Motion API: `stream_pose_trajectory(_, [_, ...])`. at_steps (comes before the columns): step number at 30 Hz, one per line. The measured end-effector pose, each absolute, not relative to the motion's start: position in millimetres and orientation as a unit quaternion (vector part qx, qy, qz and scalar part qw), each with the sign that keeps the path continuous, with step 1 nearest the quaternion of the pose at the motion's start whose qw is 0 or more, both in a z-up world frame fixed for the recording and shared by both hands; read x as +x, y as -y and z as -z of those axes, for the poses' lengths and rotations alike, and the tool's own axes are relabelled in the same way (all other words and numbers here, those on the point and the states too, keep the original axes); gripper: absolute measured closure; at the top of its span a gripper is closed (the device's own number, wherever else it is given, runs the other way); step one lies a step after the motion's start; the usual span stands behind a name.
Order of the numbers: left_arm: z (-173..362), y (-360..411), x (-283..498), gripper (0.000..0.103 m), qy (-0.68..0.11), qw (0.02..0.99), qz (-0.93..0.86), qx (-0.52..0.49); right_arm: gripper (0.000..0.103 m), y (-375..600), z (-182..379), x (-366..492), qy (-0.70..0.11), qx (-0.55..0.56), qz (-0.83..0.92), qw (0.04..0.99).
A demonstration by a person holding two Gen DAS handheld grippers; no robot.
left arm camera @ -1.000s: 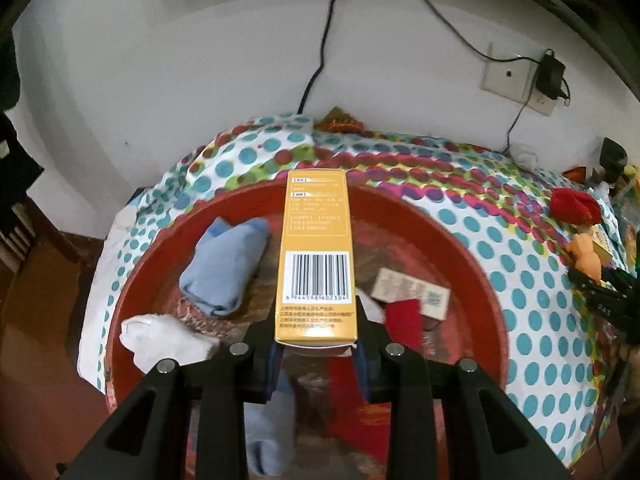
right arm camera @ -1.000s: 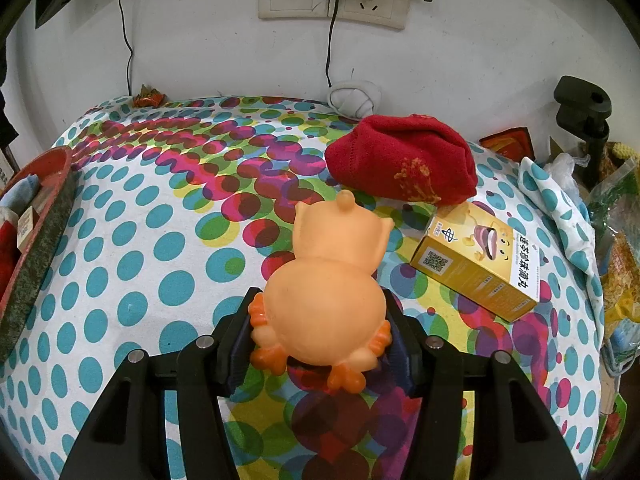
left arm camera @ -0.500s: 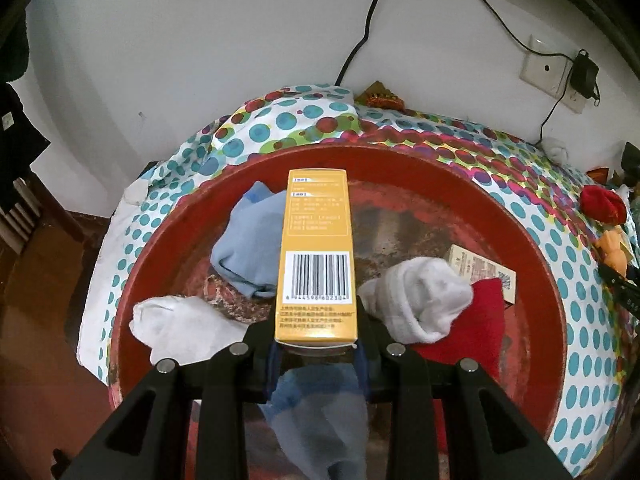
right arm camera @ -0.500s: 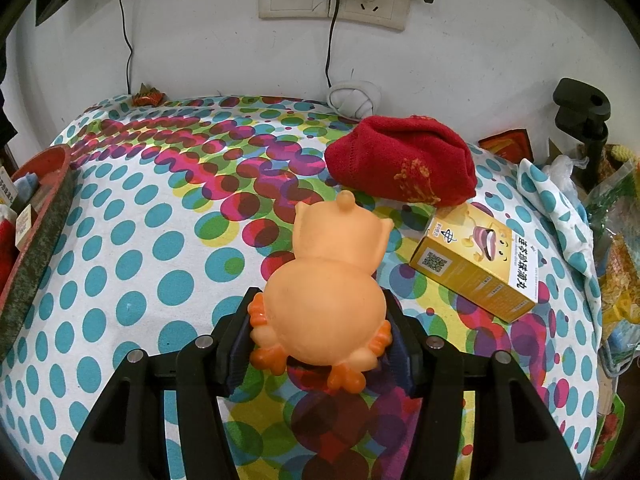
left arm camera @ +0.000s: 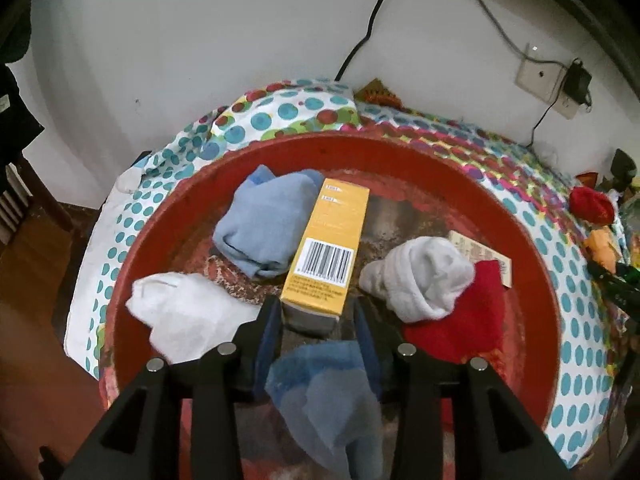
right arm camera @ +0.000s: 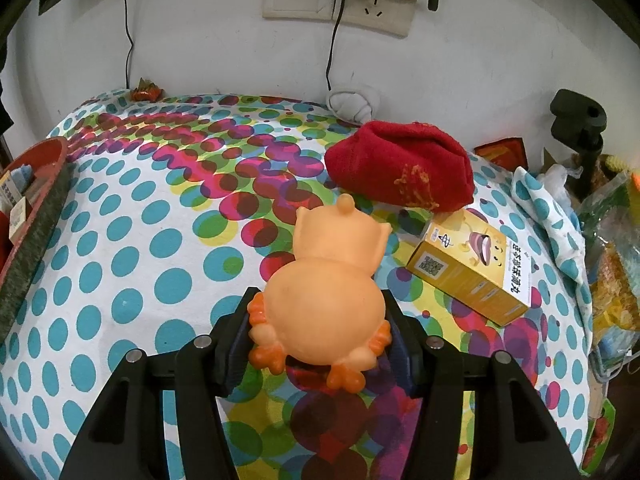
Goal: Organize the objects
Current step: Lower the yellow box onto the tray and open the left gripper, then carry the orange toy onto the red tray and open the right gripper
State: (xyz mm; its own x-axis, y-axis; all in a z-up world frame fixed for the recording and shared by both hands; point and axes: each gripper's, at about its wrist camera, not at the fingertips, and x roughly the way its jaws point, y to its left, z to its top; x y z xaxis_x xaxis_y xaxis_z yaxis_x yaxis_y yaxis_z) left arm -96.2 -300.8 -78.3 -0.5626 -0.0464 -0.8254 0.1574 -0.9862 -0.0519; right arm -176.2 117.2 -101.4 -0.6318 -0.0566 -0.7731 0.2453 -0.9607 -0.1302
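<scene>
In the left wrist view a yellow box (left arm camera: 328, 240) with a barcode lies tilted inside the red basin (left arm camera: 536, 280), leaning against a blue sock (left arm camera: 264, 224). My left gripper (left arm camera: 316, 314) is opening. The box's near end sits between the jaws with a gap on each side. In the right wrist view my right gripper (right arm camera: 320, 336) is shut on an orange rubber toy animal (right arm camera: 324, 296), just above the dotted tablecloth.
The basin also holds a white sock (left arm camera: 184, 312), a rolled white sock (left arm camera: 424, 276), a red cloth (left arm camera: 468, 320), another blue sock (left arm camera: 324, 392) and a small card box (left arm camera: 480, 252). Beyond the toy lie a red sock (right arm camera: 400, 168) and a second yellow box (right arm camera: 468, 268). The basin (right arm camera: 36, 216) stands at the table's left edge.
The left gripper moved down over the basin, then its jaws spread and the yellow box dropped and tilted into the basin. The right gripper and the toy stayed still.
</scene>
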Motion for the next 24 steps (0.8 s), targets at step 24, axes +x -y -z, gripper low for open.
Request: stream_pose_trajectory(24, [64.8, 306.4, -9.5, 0.064, -0.046, 0.068, 0.911, 0.404, 0.051, -44.6, 51.2, -141.2, -0.118, 0.377, 0.911, 0.122])
